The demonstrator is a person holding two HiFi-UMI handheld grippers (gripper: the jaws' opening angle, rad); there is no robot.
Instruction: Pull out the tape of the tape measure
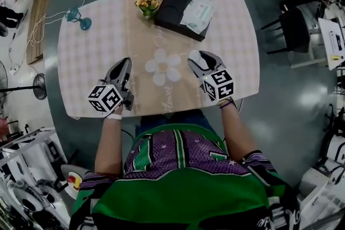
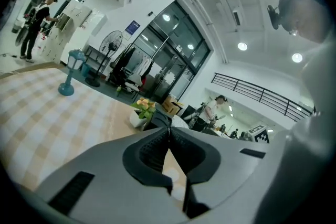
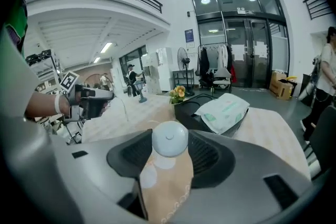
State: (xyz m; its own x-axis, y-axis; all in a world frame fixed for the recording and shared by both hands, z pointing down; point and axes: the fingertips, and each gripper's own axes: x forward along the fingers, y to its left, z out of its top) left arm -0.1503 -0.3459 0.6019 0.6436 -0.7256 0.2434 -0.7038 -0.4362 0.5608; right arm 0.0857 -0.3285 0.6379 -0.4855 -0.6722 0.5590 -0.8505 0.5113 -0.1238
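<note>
A rounded table (image 1: 81,78) in a pale pink checked cloth, with a tan band and a white printed flower (image 1: 163,67) down its middle, fills the centre of the head view. At upper centre, a small pot of yellow and orange flowers (image 1: 147,4) stands just beside a black rectangular box (image 1: 171,5) topped by a white-and-green soft packet (image 1: 198,13). A teal lantern-shaped ornament (image 1: 75,16) stands at the table's upper left corner.
</note>
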